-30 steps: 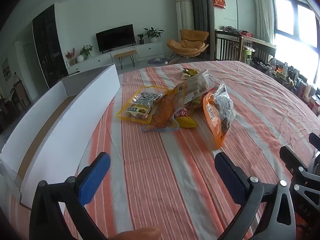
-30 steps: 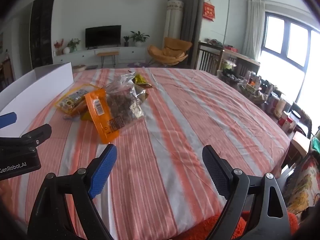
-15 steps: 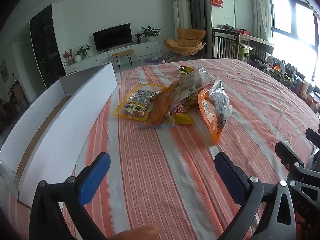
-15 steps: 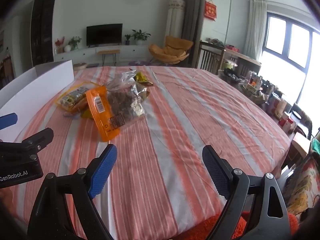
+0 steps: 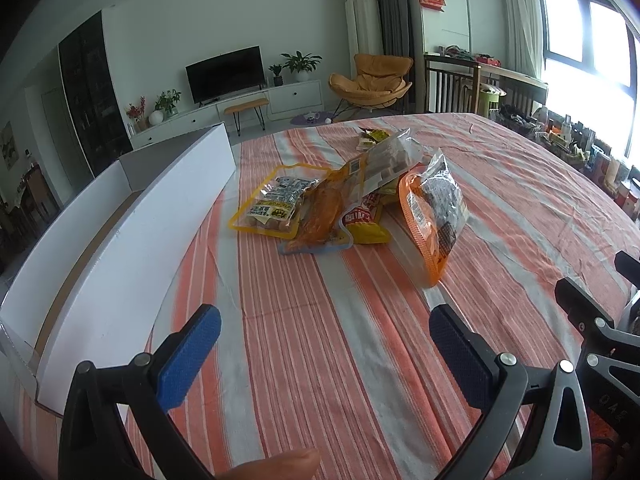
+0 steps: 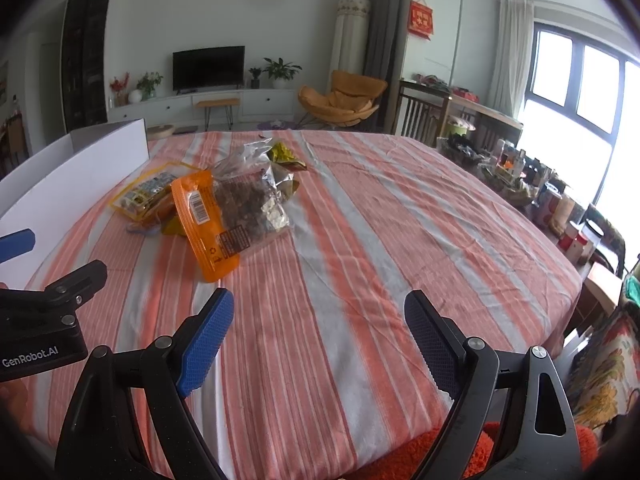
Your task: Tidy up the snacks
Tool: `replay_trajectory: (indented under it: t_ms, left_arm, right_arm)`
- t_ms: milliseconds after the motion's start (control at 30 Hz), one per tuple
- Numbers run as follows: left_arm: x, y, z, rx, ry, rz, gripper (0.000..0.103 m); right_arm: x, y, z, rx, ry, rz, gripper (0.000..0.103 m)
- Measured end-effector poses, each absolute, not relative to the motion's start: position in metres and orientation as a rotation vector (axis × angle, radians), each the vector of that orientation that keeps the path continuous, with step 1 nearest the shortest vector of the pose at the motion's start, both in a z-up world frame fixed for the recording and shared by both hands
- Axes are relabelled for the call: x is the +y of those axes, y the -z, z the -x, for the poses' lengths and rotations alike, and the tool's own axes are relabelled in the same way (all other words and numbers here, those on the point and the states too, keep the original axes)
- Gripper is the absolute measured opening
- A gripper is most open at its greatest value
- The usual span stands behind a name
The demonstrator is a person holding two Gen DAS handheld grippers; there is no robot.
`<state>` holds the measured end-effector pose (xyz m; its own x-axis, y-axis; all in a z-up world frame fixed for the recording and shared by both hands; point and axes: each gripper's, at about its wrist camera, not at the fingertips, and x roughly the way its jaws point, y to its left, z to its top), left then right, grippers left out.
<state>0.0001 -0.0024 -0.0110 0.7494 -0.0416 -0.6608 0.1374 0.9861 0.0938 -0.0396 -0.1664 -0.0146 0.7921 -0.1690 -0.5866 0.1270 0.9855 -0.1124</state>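
A pile of snack bags lies mid-table. An orange-edged bag of dark snacks (image 5: 434,210) (image 6: 224,212) is nearest. Beside it lie a yellow-rimmed clear bag (image 5: 272,204) (image 6: 146,192), an orange pouch (image 5: 324,216) and a clear bag with a label (image 5: 390,158). A long white open box (image 5: 132,232) (image 6: 72,168) stands at the left. My left gripper (image 5: 324,344) is open and empty, short of the pile. My right gripper (image 6: 320,328) is open and empty, to the right of the orange-edged bag.
The table has an orange and grey striped cloth (image 5: 320,340) (image 6: 380,220). The right gripper's body (image 5: 592,320) shows at the left view's right edge. The left gripper's body (image 6: 44,320) shows at the right view's left. Cluttered shelves (image 6: 540,184) stand beyond the table's right edge.
Both grippers have moved slightly forward toward the snack pile, which now looks a little nearer and lower in both views. Both stay open.
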Motion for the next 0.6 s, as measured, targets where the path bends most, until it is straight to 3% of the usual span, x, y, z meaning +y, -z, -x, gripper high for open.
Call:
replay_trajectory:
  t_ms: [600]
  left_arm:
    - [-0.0007,0.0198,-0.0061,0.748,0.088,-0.146,0.103]
  right_arm:
    - [-0.1687,0.0168,0.0399,0.642,0.152,0.061,0.090]
